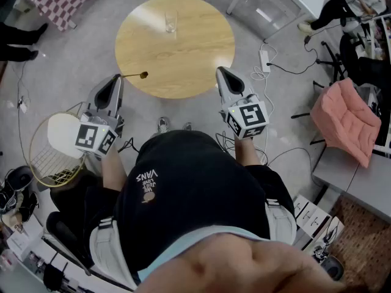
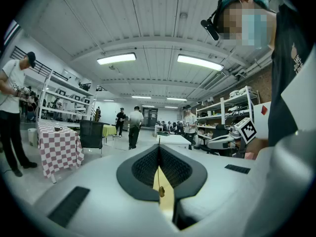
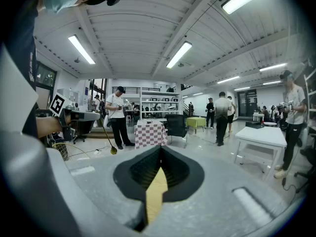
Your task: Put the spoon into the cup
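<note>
Spoon [image 1: 144, 74] was seen clamped at its handle end in the left gripper [image 1: 117, 79], whose jaws were clenched on the thin handle. In the head view the spoon's long axis was laid roughly left to right. The bowl end was pointed right, out from the jaw tips, and was held over the near-left edge of the round wooden table [image 1: 183, 60]. In the left gripper view [image 2: 159, 145] the jaws were seen pressed together, with the handle as a thin line in the seam and the bowl [image 2: 161, 191] showing lower down against the tan tabletop. From the right gripper view the spoon [image 3: 113, 150] was picked out at left, bowl end lowest and handle slanted up and left. The cup [image 1: 170, 22], a clear glass, was stood upright on the far part of the table, well apart from the spoon and from both grippers. The right gripper [image 1: 220, 71] was held at the near-right edge of the table, and in its own view [image 3: 160, 150] the jaws were seen closed together with nothing between them. A pink cushion [image 1: 345, 121] was noted at right, a checked cloth [image 1: 58, 2] at far left, and a power strip [image 1: 264, 60] on the floor right of the table.
</note>
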`<state>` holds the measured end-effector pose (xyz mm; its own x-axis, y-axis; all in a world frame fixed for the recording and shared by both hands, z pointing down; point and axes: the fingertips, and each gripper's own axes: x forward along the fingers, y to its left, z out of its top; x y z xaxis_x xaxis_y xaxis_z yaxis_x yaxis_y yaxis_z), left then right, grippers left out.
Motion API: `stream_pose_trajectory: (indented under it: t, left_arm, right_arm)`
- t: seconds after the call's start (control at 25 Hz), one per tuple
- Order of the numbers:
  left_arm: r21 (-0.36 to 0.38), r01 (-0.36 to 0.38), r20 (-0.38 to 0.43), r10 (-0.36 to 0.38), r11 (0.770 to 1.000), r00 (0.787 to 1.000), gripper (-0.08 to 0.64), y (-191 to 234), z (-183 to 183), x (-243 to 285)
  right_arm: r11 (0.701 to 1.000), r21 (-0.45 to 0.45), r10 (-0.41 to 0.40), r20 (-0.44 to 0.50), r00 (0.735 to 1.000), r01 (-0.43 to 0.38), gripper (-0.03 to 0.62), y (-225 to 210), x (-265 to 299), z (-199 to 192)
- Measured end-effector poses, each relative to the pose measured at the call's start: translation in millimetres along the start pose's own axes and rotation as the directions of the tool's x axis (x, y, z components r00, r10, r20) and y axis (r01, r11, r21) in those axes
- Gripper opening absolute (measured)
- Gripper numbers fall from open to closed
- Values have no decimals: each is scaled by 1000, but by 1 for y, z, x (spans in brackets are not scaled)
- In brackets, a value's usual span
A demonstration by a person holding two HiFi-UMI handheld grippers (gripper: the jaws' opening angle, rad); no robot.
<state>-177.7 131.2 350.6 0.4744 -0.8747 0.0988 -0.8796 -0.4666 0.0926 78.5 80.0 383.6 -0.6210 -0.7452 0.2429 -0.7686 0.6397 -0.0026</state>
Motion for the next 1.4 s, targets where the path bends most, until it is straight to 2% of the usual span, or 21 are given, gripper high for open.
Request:
stream_pose_trajectory:
  t: [0.16,0.6,1.2,1.4]
  left_arm:
    - [6,-1,9,1,1000,1000,2,4,0,6]
    - [-3,25,18,-25,1000,1000,2,29,-3,-5]
    - [7,138,8,-138,990,990,2,86,-6,-11]
    - [-7,161,7,-161,987,987,2,92,-10,-4]
  right_arm:
    - [1000,27,1,29,1000,-2,-3,-4,6,2]
    - [998,45,-34,36,999,32,-2,15,20,7]
    - [981,96,-171,41,984,166,-3,49,39,6]
    - [976,96,-200,25,979,197,-2,45,39,3]
